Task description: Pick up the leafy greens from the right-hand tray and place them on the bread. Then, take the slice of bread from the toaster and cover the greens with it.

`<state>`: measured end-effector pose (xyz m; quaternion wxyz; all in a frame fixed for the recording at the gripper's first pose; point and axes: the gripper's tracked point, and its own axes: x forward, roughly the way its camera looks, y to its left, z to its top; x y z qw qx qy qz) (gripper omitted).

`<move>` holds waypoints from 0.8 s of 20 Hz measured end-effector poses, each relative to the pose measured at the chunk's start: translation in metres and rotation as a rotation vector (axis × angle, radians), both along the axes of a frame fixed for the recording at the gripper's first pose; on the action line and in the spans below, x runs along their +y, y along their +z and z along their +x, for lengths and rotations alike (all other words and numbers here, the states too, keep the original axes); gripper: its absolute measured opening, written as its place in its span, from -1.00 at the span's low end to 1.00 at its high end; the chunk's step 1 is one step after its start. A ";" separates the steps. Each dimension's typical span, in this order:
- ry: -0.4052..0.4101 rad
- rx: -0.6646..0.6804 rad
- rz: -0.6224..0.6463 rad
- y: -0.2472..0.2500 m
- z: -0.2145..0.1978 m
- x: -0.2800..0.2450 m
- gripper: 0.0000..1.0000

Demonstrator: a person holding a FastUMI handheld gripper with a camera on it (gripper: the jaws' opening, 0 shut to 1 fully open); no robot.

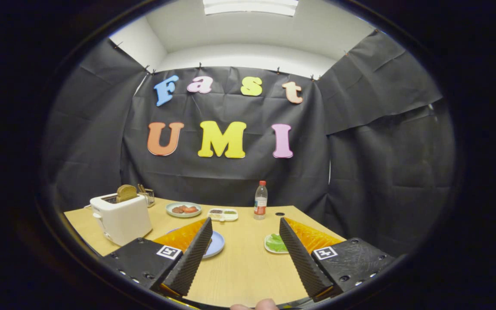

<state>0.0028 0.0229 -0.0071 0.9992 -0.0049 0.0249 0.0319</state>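
The gripper (245, 249) sits low in the centre of the frame with its two fingers spread wide apart, released and grasping nothing; bare wooden table (248, 275) shows in the gap between them. The leafy greens (276, 243) lie on a small white tray (269, 248) at lower centre-right of the frame, just beside the inner edge of the right finger (302, 258) and partly hidden by it. At lower centre-left, a blue plate (216, 245) pokes out from behind the left finger (190, 258); whatever lies on it is covered by that finger, so the bread there cannot be made out. A white toaster (121, 218) stands on the left part of the table, beyond the left finger, with a brown slice of bread (126, 193) sticking up out of its slot. Just behind the toaster is a small wire rack (147, 197). Farther back, near the middle of the table, a pale round plate (183, 209) carries reddish pieces of food, and next to it on the right lies a small white divided dish (223, 214) with dark and green contents. To the right of that dish a clear plastic bottle (260, 200) with a red cap stands upright. A fingertip (258, 305) of the person's hand peeks in at the very bottom centre of the frame.
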 end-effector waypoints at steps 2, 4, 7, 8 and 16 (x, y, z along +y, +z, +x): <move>-0.002 0.035 0.004 -0.009 0.009 -0.009 0.90; -0.008 0.072 0.013 -0.019 0.021 -0.025 0.90; -0.031 0.139 0.057 -0.040 0.045 -0.057 0.90; -0.034 0.163 0.078 -0.048 0.053 -0.067 0.90; -0.091 0.323 0.326 -0.096 0.138 -0.154 0.91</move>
